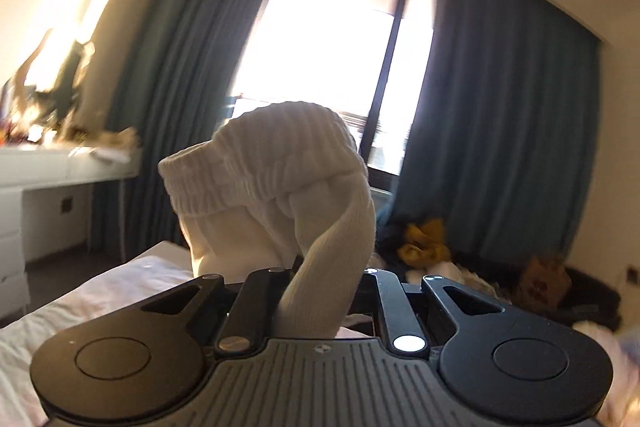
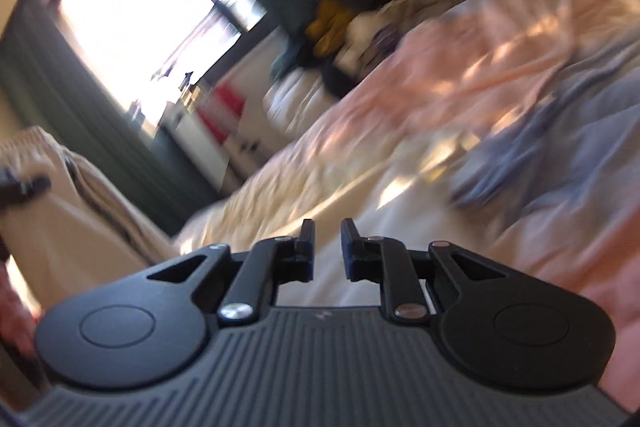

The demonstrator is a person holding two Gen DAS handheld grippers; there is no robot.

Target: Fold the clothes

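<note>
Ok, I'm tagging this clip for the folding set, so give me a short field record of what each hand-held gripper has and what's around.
left hand-held gripper: shut on white knit garment, lifted above the bed
right hand-held gripper: narrow gap between its jaws, nothing in it
bed: white sheet, with pink cloth and blue cloth lying on it
background: bright window, dark blue curtains
image quality: right wrist view motion-blurred
</note>
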